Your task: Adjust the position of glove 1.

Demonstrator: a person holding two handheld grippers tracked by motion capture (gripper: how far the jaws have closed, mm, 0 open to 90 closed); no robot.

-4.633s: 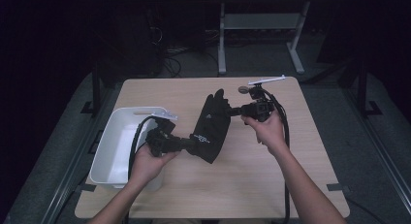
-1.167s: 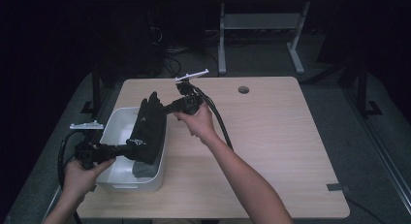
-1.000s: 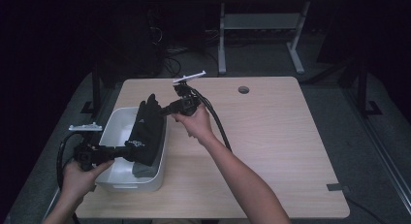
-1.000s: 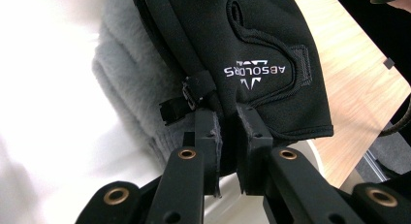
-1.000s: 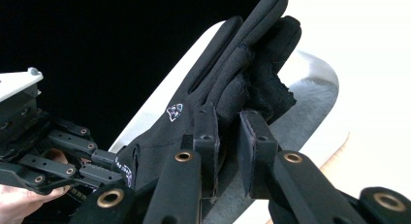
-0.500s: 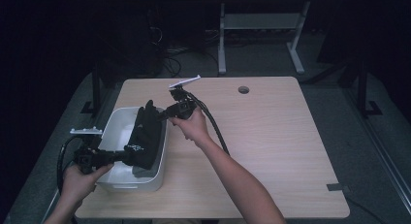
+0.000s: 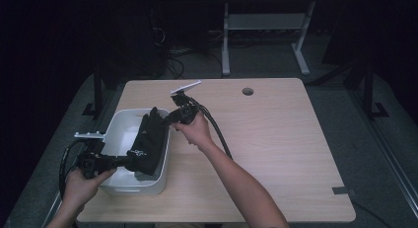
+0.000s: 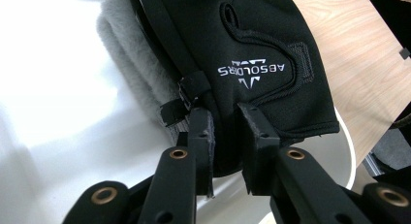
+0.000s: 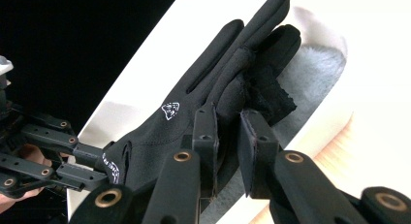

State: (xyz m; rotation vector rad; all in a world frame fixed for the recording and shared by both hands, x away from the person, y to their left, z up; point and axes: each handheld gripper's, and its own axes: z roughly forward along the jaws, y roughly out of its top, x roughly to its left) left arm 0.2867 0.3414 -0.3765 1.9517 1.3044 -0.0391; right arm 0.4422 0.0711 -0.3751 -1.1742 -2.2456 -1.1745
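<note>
A black glove (image 7: 148, 141) with white logo print hangs stretched between both grippers, partly inside a white bin (image 7: 118, 125). My left gripper (image 7: 129, 160) has the cuff end (image 8: 257, 44) between its pads; its jaws have just been opening a little, and the cuff still fills the gap. My right gripper (image 7: 165, 122) is shut on the glove's fingers (image 9: 213, 88) over the bin's far right rim. In the left gripper view (image 8: 227, 122) grey fleece lining (image 8: 126, 54) shows beside the cuff. The right gripper view (image 9: 227, 120) shows the left gripper farther off.
The bin stands at the front left of a light wooden table (image 7: 276, 139); its white wall (image 8: 48, 88) is just behind the glove. The table has a cable hole (image 7: 247, 91) near the back. Black cables trail from both grippers. Dark floor surrounds the table.
The glove has gone from mid-table to the bin at the left. Over the last second both hands lowered it further into the bin.
</note>
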